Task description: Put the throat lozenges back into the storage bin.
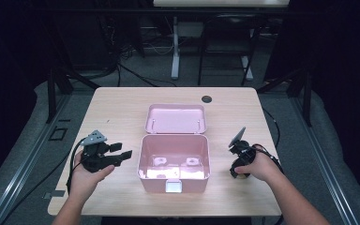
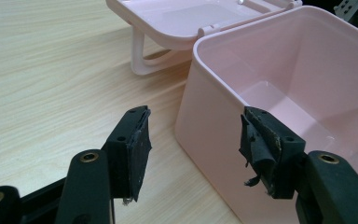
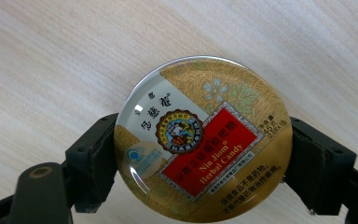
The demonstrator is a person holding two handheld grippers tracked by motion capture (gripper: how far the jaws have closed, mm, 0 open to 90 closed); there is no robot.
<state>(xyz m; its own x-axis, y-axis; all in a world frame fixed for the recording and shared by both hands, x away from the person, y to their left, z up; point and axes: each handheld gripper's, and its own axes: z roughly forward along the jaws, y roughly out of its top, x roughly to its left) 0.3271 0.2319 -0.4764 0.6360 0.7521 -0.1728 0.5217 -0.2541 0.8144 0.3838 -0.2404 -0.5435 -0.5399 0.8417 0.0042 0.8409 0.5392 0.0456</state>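
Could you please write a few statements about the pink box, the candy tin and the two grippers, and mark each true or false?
1. The pink box stands open, its lid folded back. True.
2. The right gripper grips a round candy tin. True.
3. The left gripper is clamped on the box wall. False: its jaws are open beside the box.
4. The tin lies inside the box. False: it is in the right gripper's jaws, above the table.

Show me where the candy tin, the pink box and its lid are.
candy tin (image 3: pixel 203 140): right gripper view, printed top.
pink box (image 1: pixel 174 180): high view, front wall.
lid (image 1: pixel 175 119): high view, inner face.
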